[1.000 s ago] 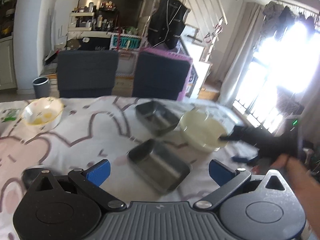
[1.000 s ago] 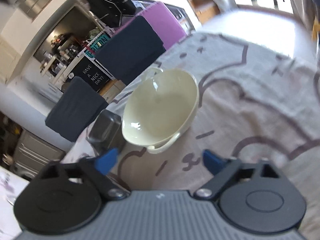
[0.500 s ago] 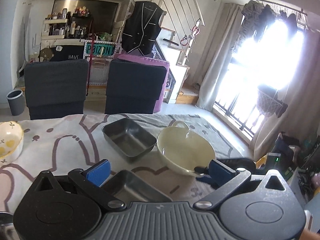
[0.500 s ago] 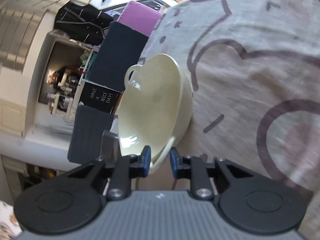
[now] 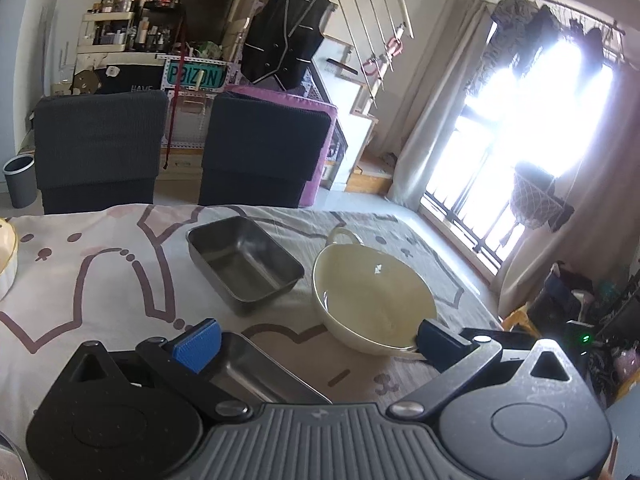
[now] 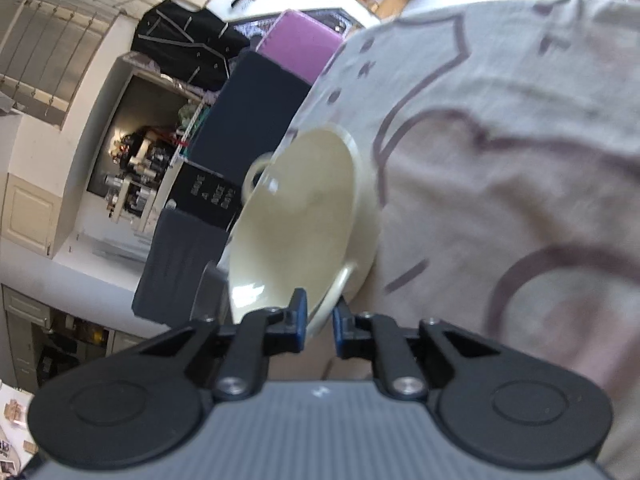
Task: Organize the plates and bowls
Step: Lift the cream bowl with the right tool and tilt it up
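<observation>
Patterned tablecloth (image 5: pixel 100 280), two metal trays (image 5: pixel 244 264), one cream bowl (image 5: pixel 372 300), gripped by right gripper (image 6: pixel 320 316)

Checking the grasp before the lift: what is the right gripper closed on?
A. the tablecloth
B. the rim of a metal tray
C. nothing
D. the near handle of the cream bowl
D: the right gripper has just been closing, and its pads pinch the near handle of the cream bowl.

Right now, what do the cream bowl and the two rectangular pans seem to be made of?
Cream bowl: probably glazed ceramic, maybe enamel; glossy surface with sharp white highlights and a thick rim. Far pan and near pan: likely stainless steel; grey, thin-walled, with soft brushed reflections.
</observation>
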